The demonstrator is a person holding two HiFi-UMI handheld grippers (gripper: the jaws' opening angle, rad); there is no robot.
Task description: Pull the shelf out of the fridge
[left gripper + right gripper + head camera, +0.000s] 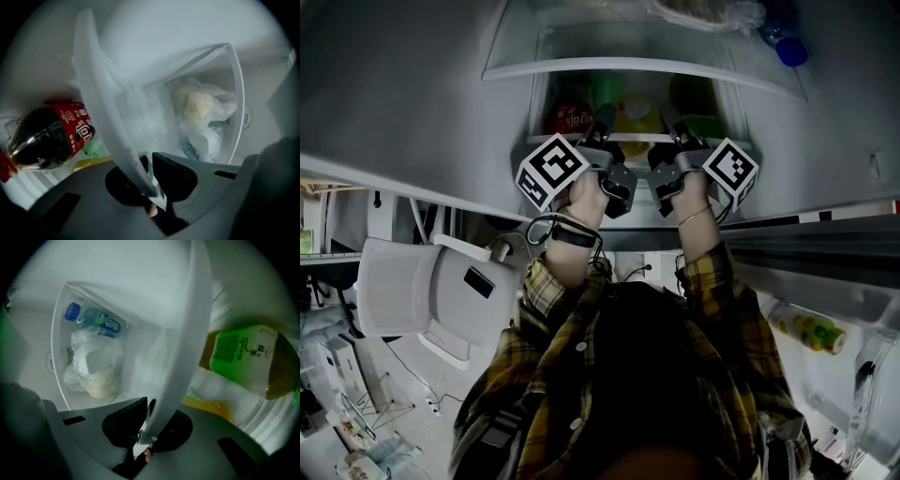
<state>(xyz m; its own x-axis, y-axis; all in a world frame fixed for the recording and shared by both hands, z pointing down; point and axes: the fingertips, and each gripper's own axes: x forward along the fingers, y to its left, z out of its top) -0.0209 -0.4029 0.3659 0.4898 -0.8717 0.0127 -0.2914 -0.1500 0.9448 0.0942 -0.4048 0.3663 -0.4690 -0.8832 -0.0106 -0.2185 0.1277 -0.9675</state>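
Note:
The fridge shelf (637, 138) is a clear pane with a white front rim, at the middle of the open fridge. My left gripper (602, 124) and right gripper (668, 122) sit side by side on that rim. In the left gripper view the rim (101, 112) runs down between the jaws of the left gripper (149, 161), which is shut on it. The right gripper (152, 408) is likewise shut on the rim (187, 333). A cola bottle (51, 136) and a green tea carton (243, 357) lie under the shelf.
Bagged food (96, 366) and a blue-capped bottle (89, 317) rest in the upper compartment, under another shelf (628, 66). The open door's white bins (422, 291) hang at the left. A door rack with a yellow-green bottle (811, 333) is at the right.

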